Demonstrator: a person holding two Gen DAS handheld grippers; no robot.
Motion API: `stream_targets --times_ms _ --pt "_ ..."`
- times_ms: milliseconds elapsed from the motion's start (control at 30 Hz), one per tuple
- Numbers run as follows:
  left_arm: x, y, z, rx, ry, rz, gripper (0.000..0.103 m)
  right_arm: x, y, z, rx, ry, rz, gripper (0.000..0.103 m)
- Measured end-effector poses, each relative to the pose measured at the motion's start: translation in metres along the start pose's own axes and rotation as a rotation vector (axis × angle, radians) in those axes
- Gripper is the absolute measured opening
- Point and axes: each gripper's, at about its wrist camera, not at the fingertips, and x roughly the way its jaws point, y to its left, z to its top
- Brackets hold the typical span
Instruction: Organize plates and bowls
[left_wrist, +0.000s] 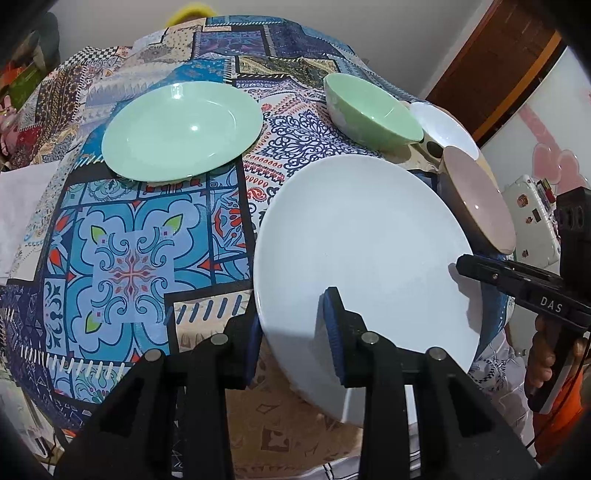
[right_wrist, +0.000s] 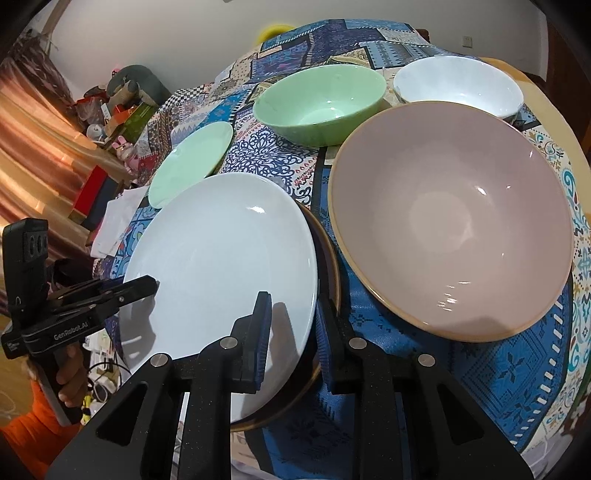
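My left tool (left_wrist: 291, 332) points steeply down over the near edge of the tabletop (left_wrist: 129, 236), its jaws drawn narrow and clamped on the near left rim of the white plate (left_wrist: 362, 258), one blue pad on top of the plate and the other beneath the rim. In the right wrist view my left hand (right_wrist: 72, 373) wraps the tool's handle low at the frame's left, with an orange sleeve (right_wrist: 29, 428) below it. The white plate sits tilted, its right side over a dark plate (right_wrist: 325, 280) with a golden rim that shows only as a crescent beneath it. My right tool (right_wrist: 291, 332) also angles down, jaws narrow and closed on the white plate's near right rim, the left pad lying on the plate's upper face and the right pad below, against the dark plate's edge. Farther back on the left lies a green plate (left_wrist: 181, 129), flat on the patterned cloth and well apart from the white one. To the right stand a green bowl (right_wrist: 321, 103), a white bowl (right_wrist: 458, 85) just beside it, and nearest me a large pink bowl (right_wrist: 450, 236) just beside the plates.
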Motion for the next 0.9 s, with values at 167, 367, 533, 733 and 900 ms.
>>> stream_targets --times_ms 167,367,533,733,900 --pt "0.005 0.001 -0.001 -0.002 0.006 0.002 0.034 -0.001 0.000 -0.002 -0.002 0.002 0.005 0.021" --pt "0.009 -0.002 0.001 0.007 0.004 0.006 0.035 -0.004 -0.001 -0.005 0.000 -0.006 0.001 0.021" --pt "0.010 -0.005 -0.001 0.027 -0.008 0.028 0.035 -0.006 0.002 -0.006 -0.015 -0.013 -0.013 0.021" --pt "0.012 -0.010 -0.002 0.047 -0.010 0.038 0.036 -0.009 0.002 -0.008 -0.011 -0.036 -0.042 0.024" --pt "0.010 -0.012 -0.003 0.071 -0.031 0.067 0.036 -0.011 0.001 -0.009 -0.030 -0.048 -0.082 0.024"
